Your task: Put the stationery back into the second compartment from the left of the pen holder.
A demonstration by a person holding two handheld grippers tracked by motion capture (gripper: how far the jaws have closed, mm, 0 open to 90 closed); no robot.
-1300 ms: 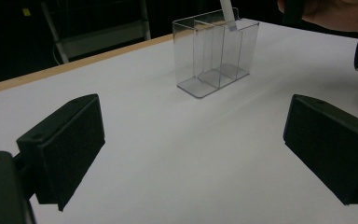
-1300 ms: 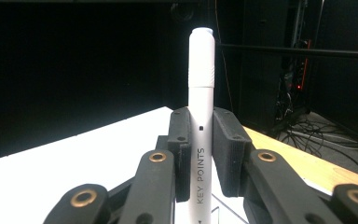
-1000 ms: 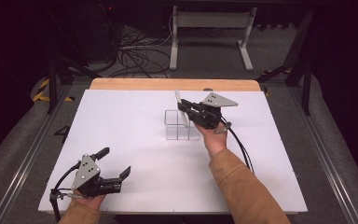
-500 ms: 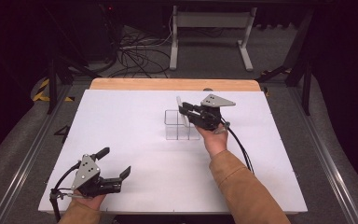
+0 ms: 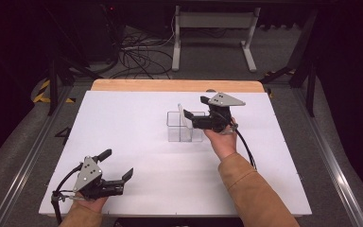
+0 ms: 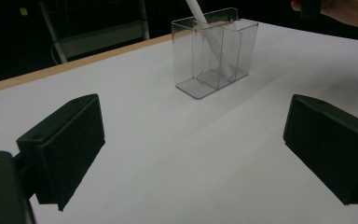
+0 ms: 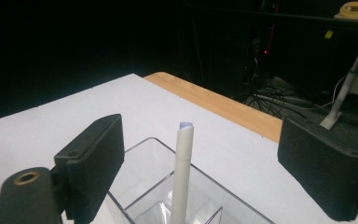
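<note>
A clear plastic organizer [image 5: 185, 126] sits on the white tabletop [image 5: 123, 123] a little past centre, toward 1 o'clock from the middle, and a white pen [image 5: 183, 115] stands in one of its compartments, leaning, tip down on the floor of the box, cap end poking above the rim. The right gripper [image 5: 194, 119] hangs just over the organizer at its 3 o'clock side, fingers spread wide; in the right gripper view the pen [image 7: 182, 172] rises between the two black pads without touching either, closer to the pad at left. The left gripper [image 5: 118, 174] rests low at 7 o'clock of the tabletop, well apart from the box, fingers spread too, nothing in them; its own view looks across bare white surface at the organizer [image 6: 214, 51] with the pen [image 6: 209, 42] slanting through it. Step in hand looks like either letting go of the pen after dropping it in, or coming in to pull it out; can't tell which from this alone. If grabbing: centre the pen between the pads first, close on the part above the rim, not lower, so the fingers miss the thin walls, then lift along the pen's lean rather than straight up or the box may tip or drag. If leaving: back straight up and away, fingers kept wide, don't clip the cap. Left gripper could steady the box.
</note>
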